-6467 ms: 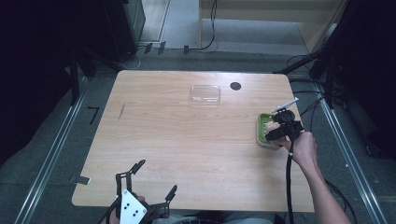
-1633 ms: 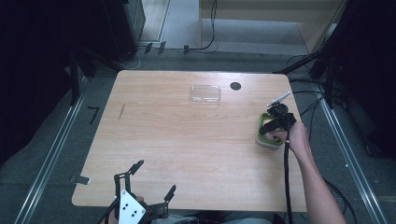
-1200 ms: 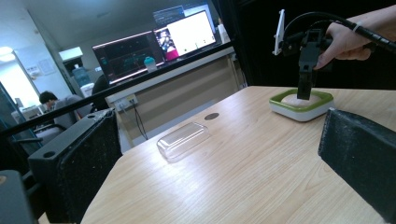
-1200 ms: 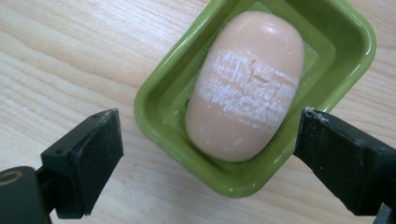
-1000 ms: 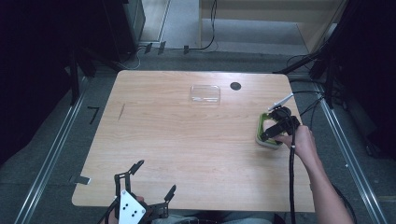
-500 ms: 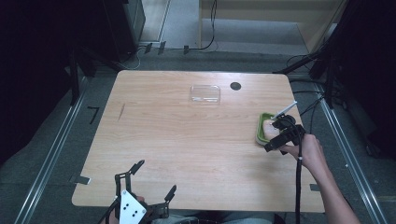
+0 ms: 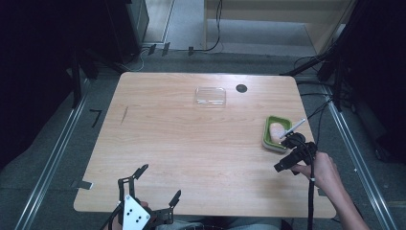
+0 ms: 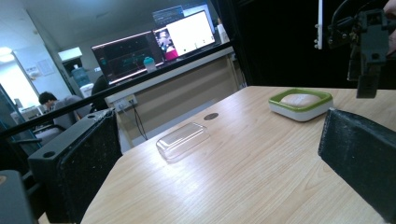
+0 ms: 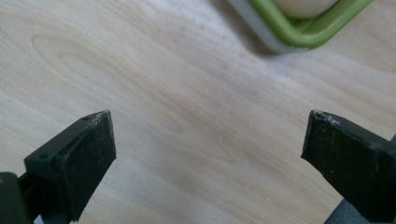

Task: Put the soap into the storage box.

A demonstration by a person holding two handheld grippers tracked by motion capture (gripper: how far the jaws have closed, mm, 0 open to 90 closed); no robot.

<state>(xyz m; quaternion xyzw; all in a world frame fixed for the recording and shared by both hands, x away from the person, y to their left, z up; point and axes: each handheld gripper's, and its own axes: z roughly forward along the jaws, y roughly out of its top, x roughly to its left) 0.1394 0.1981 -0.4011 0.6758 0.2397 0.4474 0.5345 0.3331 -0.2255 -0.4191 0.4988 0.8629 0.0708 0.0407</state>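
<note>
So on the light wooden bench (image 7: pixel 191 143) there's a small green-rimmed rectangular dish with a white base (image 7: pixel 276 133) sitting near the right edge, and it's got a pale, roundish lump (image 7: pixel 277 130) in it. Could be dough or a bun, honestly can't tell from up there. In the left gripper view the same dish (image 8: pixel 301 103) sits flat on the wood with the pale thing (image 8: pixel 299 99) lying inside the rim.

The right tongs (image 7: pixel 285 164) are held in the person's right hand (image 7: pixel 321 170) just beside the dish on its near side, off the dish and not touching it. Their own camera shows the right tongs (image 9: pixel 208 140) spread wide apart with nothing between them, just bare wood, and a corner of the green dish (image 9: pixel 303 28) above them.

The left tongs (image 7: pixel 155 188) are down at the near edge of the bench, well apart from everything else, also released and empty. In their own view the left tongs (image 8: pixel 219 154) have the two black jaws far apart.

Farther back there's a clear flat plastic lid (image 7: pixel 210 96) lying near the far edge, and a small dark round hole (image 7: pixel 241 88) in the bench just beside it to the right.
</note>
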